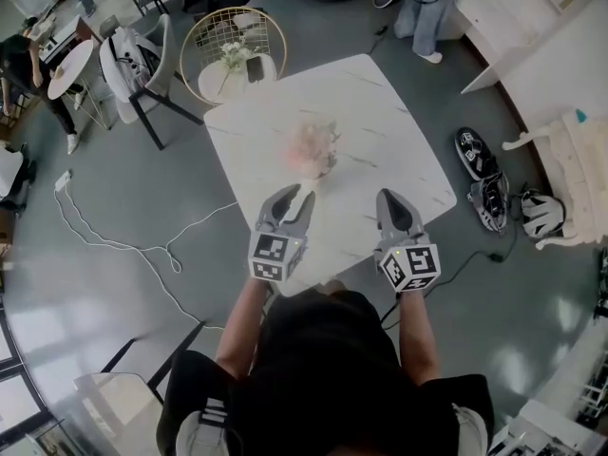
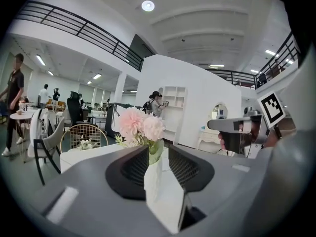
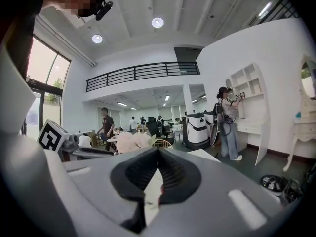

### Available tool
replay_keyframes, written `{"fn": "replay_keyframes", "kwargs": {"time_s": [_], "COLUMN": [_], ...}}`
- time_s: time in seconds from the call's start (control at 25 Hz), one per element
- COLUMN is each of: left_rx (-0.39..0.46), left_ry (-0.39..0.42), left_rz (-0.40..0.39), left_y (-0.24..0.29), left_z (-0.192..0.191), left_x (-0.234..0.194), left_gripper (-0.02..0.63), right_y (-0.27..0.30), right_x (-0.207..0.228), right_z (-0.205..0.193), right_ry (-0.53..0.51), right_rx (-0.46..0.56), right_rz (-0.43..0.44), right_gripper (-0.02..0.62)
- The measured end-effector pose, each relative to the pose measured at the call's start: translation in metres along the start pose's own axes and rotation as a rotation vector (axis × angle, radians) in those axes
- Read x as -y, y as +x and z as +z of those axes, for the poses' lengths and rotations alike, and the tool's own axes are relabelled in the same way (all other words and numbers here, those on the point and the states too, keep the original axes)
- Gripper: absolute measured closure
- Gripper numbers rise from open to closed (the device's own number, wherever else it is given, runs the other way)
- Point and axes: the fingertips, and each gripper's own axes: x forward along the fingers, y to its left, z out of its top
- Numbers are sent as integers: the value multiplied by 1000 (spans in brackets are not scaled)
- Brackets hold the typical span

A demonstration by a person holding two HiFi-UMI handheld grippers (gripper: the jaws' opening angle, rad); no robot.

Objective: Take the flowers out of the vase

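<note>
From the head view I see my left gripper (image 1: 290, 200) in the lower middle of the frame, its fingers aimed up the picture at the vase (image 1: 317, 169). My right gripper (image 1: 391, 202) sits beside it to the right, well apart from the vase.

The flowers (image 1: 312, 143) are still in the vase: a blurred pink cluster near the middle of the white marble counter (image 1: 380, 126). The vase stands upright, just above the left fingertips in that frame.

In the left gripper view the fingers (image 2: 131, 164) stand narrowly apart. The white vase and its green leaf show in the gap between them, with the pink blooms rising above the tips. I cannot tell whether the vase is already inside the gap or just beyond it. The pads are not pressing on it.

In the right gripper view the fingers (image 3: 173, 169) meet at their tips and hold nothing. The flowers appear left of them there, low in the frame, past the left gripper's marker cube.

At the upper left of the head view a round gold wire chair (image 1: 233, 46) stands off the counter's far corner. A white cable (image 1: 123, 245) trails over the grey floor at the left, and pairs of shoes (image 1: 480, 174) lie at the right.
</note>
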Motion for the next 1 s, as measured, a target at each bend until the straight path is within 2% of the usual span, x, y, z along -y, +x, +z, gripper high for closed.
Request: {"fn": "replay_keyframes", "kwargs": {"time_s": [0.16, 0.44, 0.64, 1.0], "left_rx": [13, -5, -31, -54], "left_ry": [-40, -116, -166, -184], "left_rz": [35, 52, 42, 25], "left_y": [13, 35, 52, 78], "left_z": [1, 1, -8, -12], "left_x": [-9, -17, -22, -24], "left_gripper": [357, 191, 129, 121], "right_y": [7, 15, 22, 31], "right_x": [7, 22, 30, 51], "right_z": [-2, -4, -8, -7], "right_ry": [-2, 8, -2, -12], "right_rx": [-13, -30, -41, -57], "right_rz": [14, 14, 4, -23], "right_gripper": [592, 592, 592, 592]}}
